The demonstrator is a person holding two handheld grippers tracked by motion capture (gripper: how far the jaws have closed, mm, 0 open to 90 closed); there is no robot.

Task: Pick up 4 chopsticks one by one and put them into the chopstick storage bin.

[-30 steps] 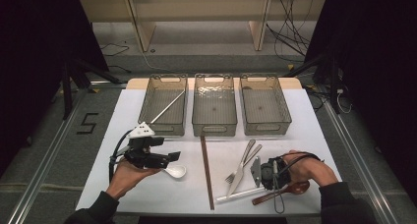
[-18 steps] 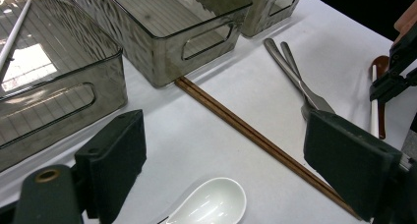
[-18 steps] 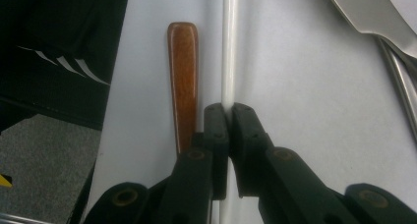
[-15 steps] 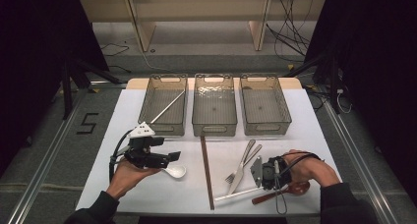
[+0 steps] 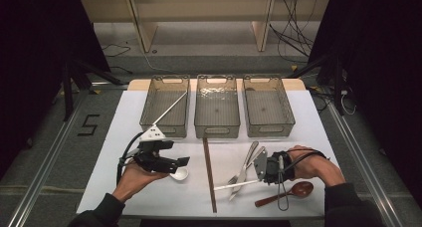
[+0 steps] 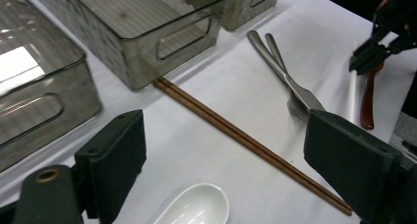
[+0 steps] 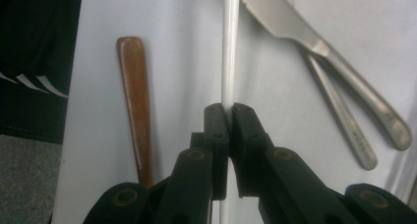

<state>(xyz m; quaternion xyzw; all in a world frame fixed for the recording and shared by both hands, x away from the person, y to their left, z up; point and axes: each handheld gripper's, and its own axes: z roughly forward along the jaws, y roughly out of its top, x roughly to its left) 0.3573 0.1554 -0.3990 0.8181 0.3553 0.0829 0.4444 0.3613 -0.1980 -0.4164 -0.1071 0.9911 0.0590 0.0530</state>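
In the right gripper view my right gripper is shut on a thin white stick that lies on the white table. The high view shows this gripper at the front right, holding the stick's right end. A steel knife and a fork lie just beyond it, and a brown wooden spoon lies on its other side. My left gripper hovers at the front left, open, jaws wide apart. Below its jaws sits a white ceramic spoon.
Three clear grey bins stand in a row at the back; the left one holds another white stick. A pair of brown chopsticks lies lengthwise in the middle. The table's front edge is close to both hands.
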